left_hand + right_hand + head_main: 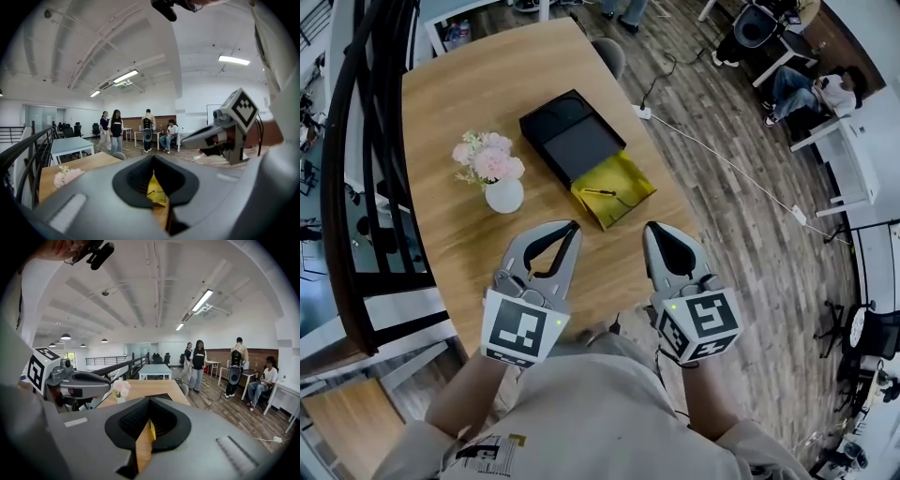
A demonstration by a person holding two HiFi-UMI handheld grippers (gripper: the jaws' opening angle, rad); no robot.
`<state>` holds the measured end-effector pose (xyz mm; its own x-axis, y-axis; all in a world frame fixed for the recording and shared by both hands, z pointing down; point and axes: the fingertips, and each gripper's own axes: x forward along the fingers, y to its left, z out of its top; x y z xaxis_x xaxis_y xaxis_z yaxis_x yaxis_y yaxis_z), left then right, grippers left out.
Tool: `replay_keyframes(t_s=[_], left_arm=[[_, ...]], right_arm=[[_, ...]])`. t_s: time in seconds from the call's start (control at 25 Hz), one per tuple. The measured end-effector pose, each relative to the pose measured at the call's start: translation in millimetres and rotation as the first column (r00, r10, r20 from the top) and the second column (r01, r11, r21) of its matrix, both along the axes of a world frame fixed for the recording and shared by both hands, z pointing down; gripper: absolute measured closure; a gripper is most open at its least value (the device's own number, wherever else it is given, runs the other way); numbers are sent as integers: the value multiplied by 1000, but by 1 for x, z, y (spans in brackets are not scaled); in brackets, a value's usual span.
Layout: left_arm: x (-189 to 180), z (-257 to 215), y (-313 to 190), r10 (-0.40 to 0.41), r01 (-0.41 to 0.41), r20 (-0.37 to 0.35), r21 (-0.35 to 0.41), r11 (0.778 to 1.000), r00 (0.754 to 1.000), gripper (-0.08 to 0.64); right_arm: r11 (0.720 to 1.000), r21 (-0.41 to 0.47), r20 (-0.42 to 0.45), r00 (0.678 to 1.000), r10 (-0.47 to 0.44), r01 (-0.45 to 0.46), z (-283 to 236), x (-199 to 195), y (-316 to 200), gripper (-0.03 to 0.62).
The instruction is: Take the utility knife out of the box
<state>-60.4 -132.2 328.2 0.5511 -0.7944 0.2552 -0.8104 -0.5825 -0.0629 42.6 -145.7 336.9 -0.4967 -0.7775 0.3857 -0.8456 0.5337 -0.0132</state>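
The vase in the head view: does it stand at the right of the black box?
No, the vase stands on the table, left of the black box in that view.

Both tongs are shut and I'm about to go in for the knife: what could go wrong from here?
The left tongs and right tongs are shut; unopened, they may only shove the utility knife around in the yellow box. The flower vase stands beside the left tongs' path and could tip. The yellow box lies near the table edge; a push might slide it off.
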Motion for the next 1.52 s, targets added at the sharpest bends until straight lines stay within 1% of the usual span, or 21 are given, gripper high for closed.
replay_keyframes(t_s=[0.24,0.44,0.56,0.64,0.72,0.84,0.96,1.12,1.2,1.32,1.44,1.52], left_arm=[[3,4,-9,-12,12,-3,-22,1000,1000,557],[15,5,-12,-36,37,30,-28,999,999,557],[21,3,-14,-75,76,44,-31,997,996,557],[28,0,-16,-102,104,39,-32,994,994,557],[36,-3,-16,-113,114,37,-31,993,993,557],[47,-4,-17,-119,120,40,-29,992,992,557],[49,-4,-20,-130,131,43,-29,991,991,557],[48,-4,-24,-141,142,34,-20,990,989,557],[47,-4,-28,-146,147,42,-16,989,988,557],[46,-4,-34,-156,157,51,-18,987,986,557],[42,-2,-41,-165,166,53,-19,986,985,557],[39,-1,-47,-172,174,56,-19,985,983,557]], right_arm=[[1000,2,-1,1000,-27,27,-3,2,-12,591],[998,15,25,998,-59,59,-7,13,-18,591],[995,25,46,994,-98,97,-9,22,-24,591],[990,36,64,988,-140,138,-10,26,-28,591],[985,38,81,982,-169,166,-10,29,-32,591],[984,38,84,980,-179,177,-10,36,-36,591],[980,45,88,977,-195,192,-11,38,-38,591],[963,69,104,958,-268,262,-15,31,-34,591],[957,77,104,953,-286,279,-17,30,-36,591],[952,60,111,946,-306,300,-17,29,-42,589],[938,40,140,928,-346,344,-21,22,-47,585],[931,45,115,924,-365,362,-21,18,-54,546]])
